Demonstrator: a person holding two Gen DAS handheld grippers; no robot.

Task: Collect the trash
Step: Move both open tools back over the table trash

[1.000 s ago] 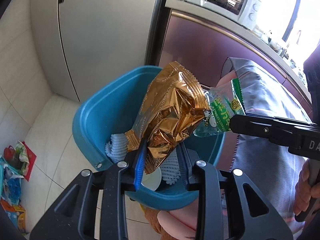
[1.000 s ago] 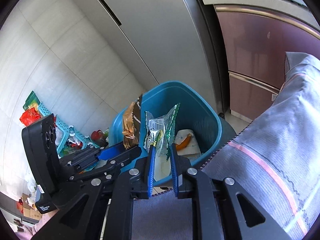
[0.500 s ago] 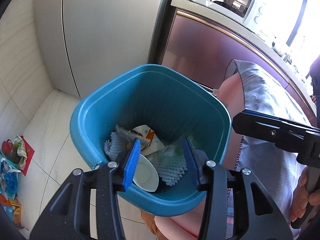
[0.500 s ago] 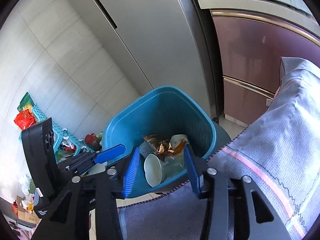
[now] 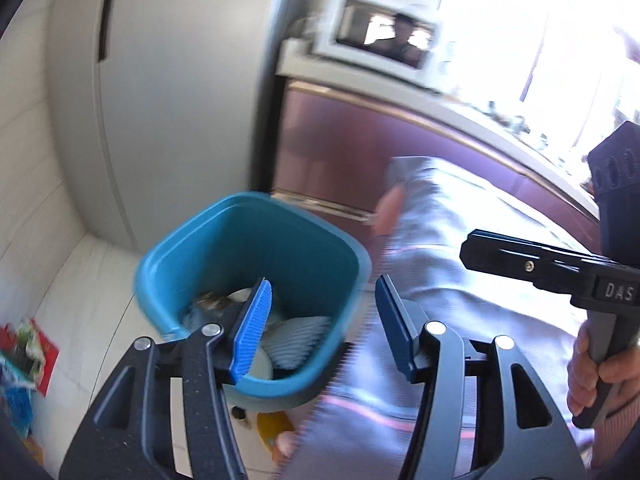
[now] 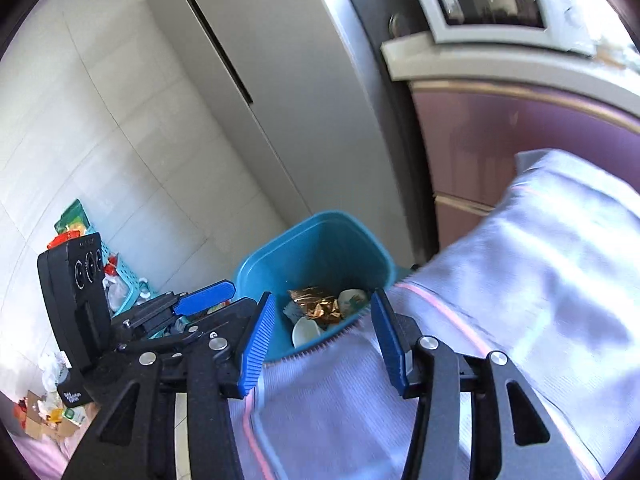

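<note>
A blue plastic bin [image 5: 224, 240] [image 6: 304, 240] stands on the floor beside the table edge. Inside it lie a crumpled gold snack wrapper [image 6: 316, 306], a white bowl [image 6: 304, 332] and white foam netting [image 5: 296, 336]. My left gripper [image 5: 324, 320] hangs above the bin's near rim, its jaws opening with nothing between them. My right gripper [image 6: 322, 336] hovers over the table edge just short of the bin, jaws also opening and empty. The right gripper's body [image 5: 552, 264] shows at the right of the left wrist view, held by a hand [image 5: 592, 364].
A grey cloth with pink stripes [image 6: 520, 300] covers the table. A grey fridge [image 6: 280, 100] stands behind the bin, a maroon cabinet [image 6: 500, 140] with a white microwave [image 6: 488, 0] to its right. A teal basket [image 6: 128, 280] and scattered packets [image 5: 24, 356] lie on the tiled floor.
Both grippers let go: the gold wrapper and the green-white packet dropped into the bin. The jaws spread wider and both hands pulled up and back from the bin.
</note>
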